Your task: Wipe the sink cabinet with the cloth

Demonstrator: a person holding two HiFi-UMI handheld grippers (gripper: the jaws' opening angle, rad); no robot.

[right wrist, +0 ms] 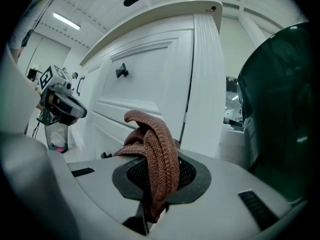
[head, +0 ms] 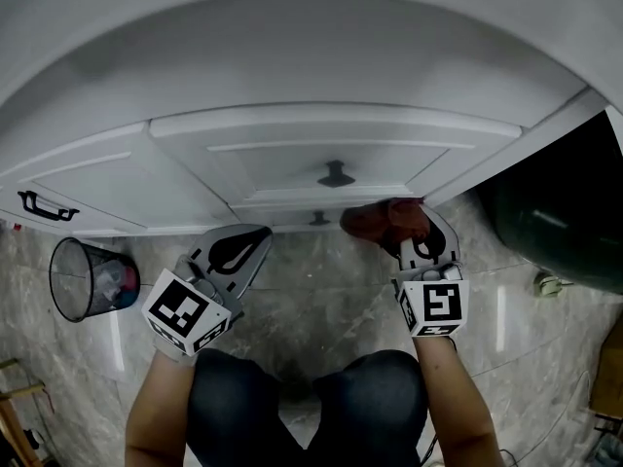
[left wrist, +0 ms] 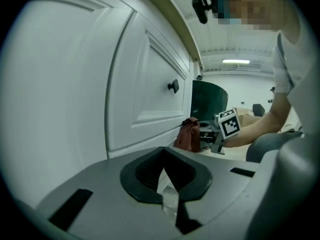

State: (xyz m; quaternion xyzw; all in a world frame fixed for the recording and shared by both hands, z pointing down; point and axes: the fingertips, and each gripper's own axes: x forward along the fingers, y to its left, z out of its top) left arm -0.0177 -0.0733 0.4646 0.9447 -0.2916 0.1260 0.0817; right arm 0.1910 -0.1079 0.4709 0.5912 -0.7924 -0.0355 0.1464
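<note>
Cloth [head: 382, 218], reddish-brown and bunched, is pinched in the right tongs [head: 414, 230] and held against the bottom edge of the white sink cabinet [head: 282, 168] door, just right of its lower knob [head: 318, 219]. The left tongs [head: 255, 235] hang further left, near the cabinet but apart from it, pressed together at the tips with nothing between them.

place: washroom | white sink cabinet [head: 292, 168] | marbled floor [head: 326, 305] | wire wastebasket [head: 76, 278]
</note>
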